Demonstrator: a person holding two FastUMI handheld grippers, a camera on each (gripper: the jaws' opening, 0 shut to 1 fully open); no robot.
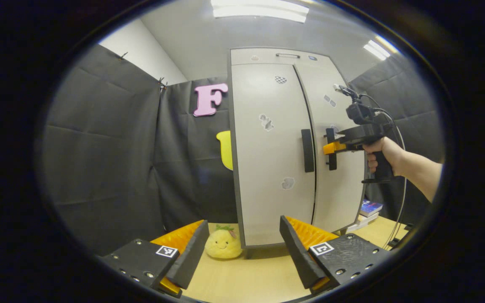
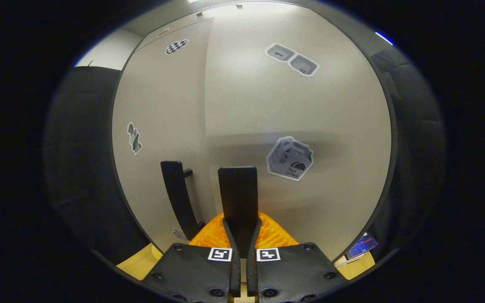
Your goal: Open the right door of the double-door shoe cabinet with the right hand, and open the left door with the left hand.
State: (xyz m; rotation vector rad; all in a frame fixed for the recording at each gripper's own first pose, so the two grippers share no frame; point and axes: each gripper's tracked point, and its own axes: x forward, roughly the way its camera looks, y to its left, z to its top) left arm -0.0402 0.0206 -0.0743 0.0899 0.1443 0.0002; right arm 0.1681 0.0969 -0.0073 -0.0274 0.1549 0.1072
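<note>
Right gripper view shows our right gripper (image 2: 242, 235) clamped on the right door's handle (image 2: 238, 198). The left gripper (image 1: 242, 256), spread wide, hangs well short of the left handle (image 1: 307, 150). Both doors look light and rigid; we judge the bar handles the best hold.

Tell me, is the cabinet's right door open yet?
Not visibly. The right door sits level with the left door, though the right gripper is clamped on its handle.
</note>
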